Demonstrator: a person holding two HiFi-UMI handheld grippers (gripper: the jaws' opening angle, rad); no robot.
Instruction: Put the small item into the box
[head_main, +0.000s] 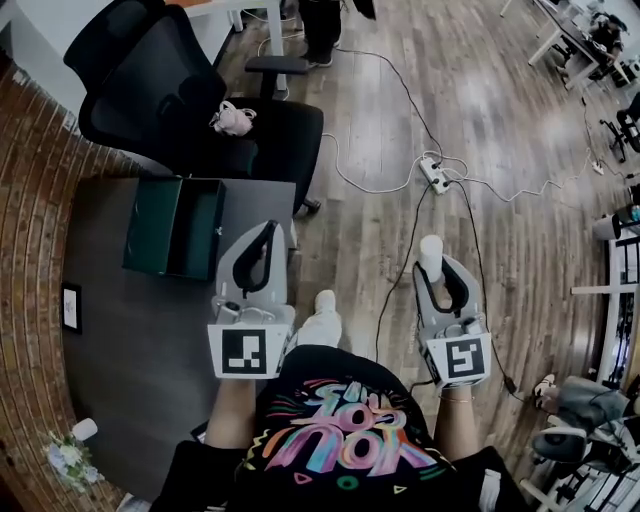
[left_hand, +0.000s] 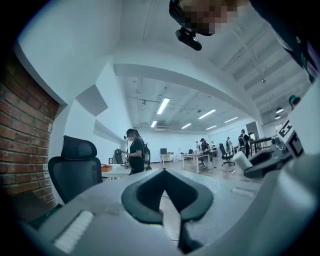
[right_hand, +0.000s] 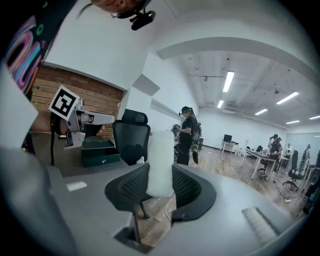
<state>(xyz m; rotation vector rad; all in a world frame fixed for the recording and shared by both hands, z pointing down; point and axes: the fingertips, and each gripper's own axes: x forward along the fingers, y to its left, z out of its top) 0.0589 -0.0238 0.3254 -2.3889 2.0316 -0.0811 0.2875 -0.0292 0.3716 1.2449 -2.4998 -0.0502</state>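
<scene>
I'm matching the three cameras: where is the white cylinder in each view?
Head view: white cylinder, right of centre, held by the right gripper.
Left gripper view: small, right of centre, mid-height.
Right gripper view: centre, upright between the jaws.
Shared landmark: the black office chair.

Bare bench (head_main: 150, 340) stretches on the person's side of the open green box (head_main: 172, 228), whose top stands uncovered. A black office chair (head_main: 170, 100) crowds just behind it, and the brick wall (head_main: 35, 250) hems the bench's left edge. The left claw (head_main: 267, 230), tips together, hangs just right of the box, between it and the right claw (head_main: 433, 272) gripping a white cylinder (head_main: 430, 250).
</scene>
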